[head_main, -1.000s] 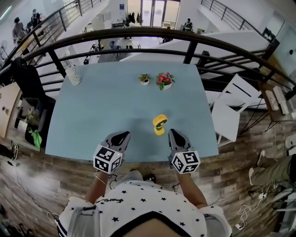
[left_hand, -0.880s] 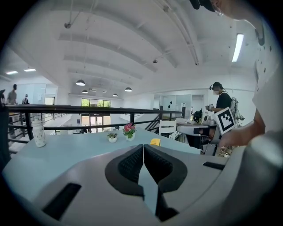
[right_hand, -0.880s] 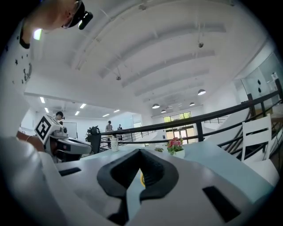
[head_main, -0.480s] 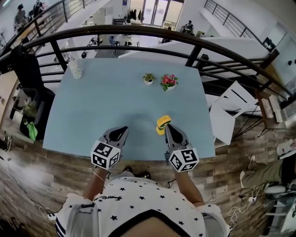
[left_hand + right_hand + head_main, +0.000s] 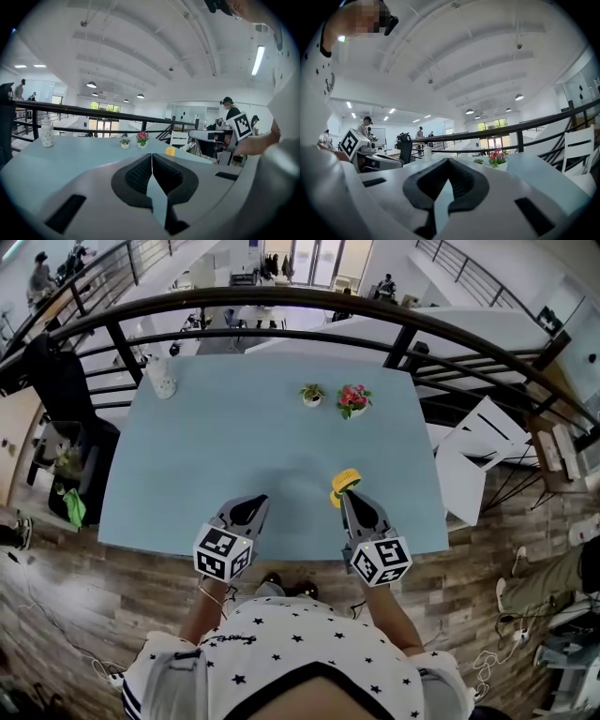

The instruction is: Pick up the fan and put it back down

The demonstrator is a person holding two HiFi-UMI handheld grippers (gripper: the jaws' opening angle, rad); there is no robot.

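Note:
The small yellow fan (image 5: 344,484) stands on the light blue table (image 5: 216,446), near its front right. In the head view my right gripper (image 5: 350,497) has its tip right at the fan's near side. Its jaws are shut with nothing between them, and I cannot tell whether they touch the fan. My left gripper (image 5: 253,505) hovers over the table's front edge to the fan's left, also shut and empty. The left gripper view shows its closed pads (image 5: 140,173), with the fan (image 5: 170,151) small beyond them. The right gripper (image 5: 448,161) hides the fan in its own view.
At the table's far side stand two small flower pots (image 5: 312,395) (image 5: 353,400), with a white bottle (image 5: 161,376) at the far left corner. A dark railing (image 5: 281,306) runs behind the table. White chairs (image 5: 469,465) stand to the right. The person's body is at the front edge.
The right gripper has moved forward, and its tip now sits against the fan's near side where a gap showed before. The left gripper shifted slightly. The fan has stayed on the table.

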